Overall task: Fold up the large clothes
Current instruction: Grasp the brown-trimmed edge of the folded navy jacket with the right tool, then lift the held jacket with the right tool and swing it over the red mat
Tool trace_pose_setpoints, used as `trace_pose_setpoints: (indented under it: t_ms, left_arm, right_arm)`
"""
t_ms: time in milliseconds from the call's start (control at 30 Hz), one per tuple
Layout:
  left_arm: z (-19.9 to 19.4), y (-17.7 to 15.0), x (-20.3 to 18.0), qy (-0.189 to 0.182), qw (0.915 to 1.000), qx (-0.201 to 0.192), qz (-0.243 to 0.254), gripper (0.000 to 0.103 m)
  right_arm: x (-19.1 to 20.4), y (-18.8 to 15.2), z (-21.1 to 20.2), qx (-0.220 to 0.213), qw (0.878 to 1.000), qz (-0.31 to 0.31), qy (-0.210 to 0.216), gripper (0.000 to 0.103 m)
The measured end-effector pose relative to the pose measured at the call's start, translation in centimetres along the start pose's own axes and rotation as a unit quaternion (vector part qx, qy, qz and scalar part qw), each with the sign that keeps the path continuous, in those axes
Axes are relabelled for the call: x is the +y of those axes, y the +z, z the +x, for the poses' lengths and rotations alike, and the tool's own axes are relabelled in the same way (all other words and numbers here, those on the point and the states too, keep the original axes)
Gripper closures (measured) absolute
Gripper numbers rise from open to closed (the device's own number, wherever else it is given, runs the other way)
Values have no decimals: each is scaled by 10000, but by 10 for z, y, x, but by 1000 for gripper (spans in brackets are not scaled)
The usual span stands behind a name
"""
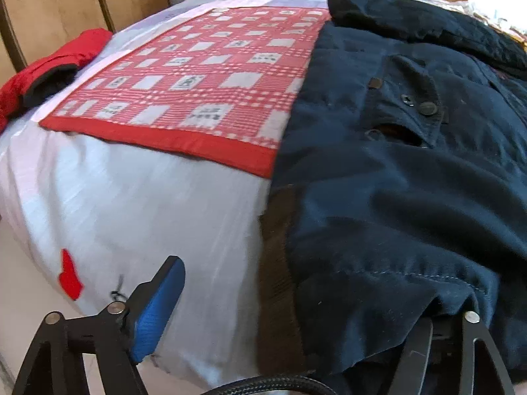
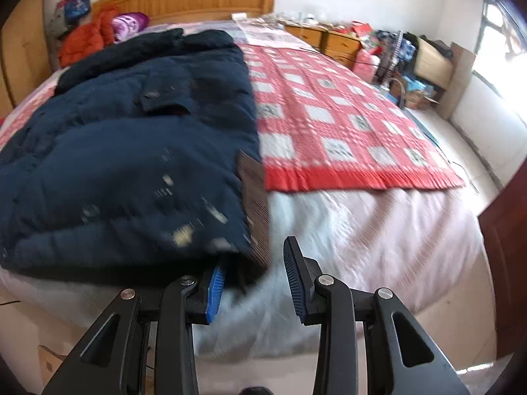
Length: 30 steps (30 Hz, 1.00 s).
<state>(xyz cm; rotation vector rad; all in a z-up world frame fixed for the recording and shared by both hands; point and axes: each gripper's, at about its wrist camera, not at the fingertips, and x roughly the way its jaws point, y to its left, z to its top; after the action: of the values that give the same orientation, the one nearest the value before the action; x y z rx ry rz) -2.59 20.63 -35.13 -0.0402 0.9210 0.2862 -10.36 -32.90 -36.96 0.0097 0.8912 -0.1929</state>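
1. Two grippers face one dark blue jacket [image 2: 131, 164] spread on a bed; we see it from both wrist views
2. Our left gripper [image 1: 296, 316] stands wide open and grips nothing. Its left pad [image 1: 158, 309] is bare, over the white sheet [image 1: 148, 204], well apart from the cloth
3. Its right finger is buried under the jacket [image 1: 395, 181], whose stitched lower edge drapes over it, so we cannot see that pad
4. The brown ribbed hem band [image 1: 280, 263] runs down into the gap between these jaws, nearer the hidden finger
5. Our right gripper [image 2: 255, 283] is partly open. The jacket's near corner lies over the tip of its left pad [image 2: 215, 293] and sags a little into the gap
6. Its right pad [image 2: 294, 283] stands clear of the fabric, with pale sheet [image 2: 362, 247] showing between pad and cloth, so nothing is pinched
7. Beyond the right jaws the jacket fills the left side, and the red checked blanket [image 2: 346, 125] lies ahead to the right
8. Beyond the left jaws that blanket [image 1: 197, 75] lies ahead, with the jacket touching its right edge and covering part of it
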Motion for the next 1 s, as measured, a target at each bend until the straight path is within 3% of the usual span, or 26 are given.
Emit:
trace_pose_setpoints:
  t_ms: [133, 200, 267, 300, 333, 433, 567, 800, 1000]
  left_arm:
    - [7, 2, -6, -98, 9999, 48, 56, 40]
    - [12, 6, 4, 10, 10000, 46, -36, 49]
    - [20, 8, 27, -181, 9988, 119, -437, 48]
    - [20, 8, 29, -216, 9989, 118, -403, 49]
    - [19, 8, 24, -141, 9997, 88, -188, 56]
    - [19, 9, 3, -209, 9993, 97, 281, 86]
    - [24, 13, 8, -349, 9993, 145, 55, 87]
    - [-1, 23, 16, -401, 9992, -6, 19, 88]
    - [-33, 58, 15, -372, 9991, -105, 188, 88]
  right_arm:
    - [-5, 12, 7, -129, 9999, 48, 60, 68]
    - [-35, 15, 13, -143, 9985, 492, 188, 74]
    - [-53, 16, 19, -62, 9957, 819, 439, 73]
    - [-52, 17, 19, -49, 9964, 735, 421, 75]
    - [-40, 19, 18, -35, 9987, 427, 283, 83]
    - [-19, 19, 19, 1, 9996, 87, 262, 85]
    - [-38, 21, 24, 55, 9978, 502, 419, 86]
    - [-37, 28, 2, 39, 9987, 244, 442, 86]
    - [-38, 56, -31, -24, 9989, -25, 459, 87]
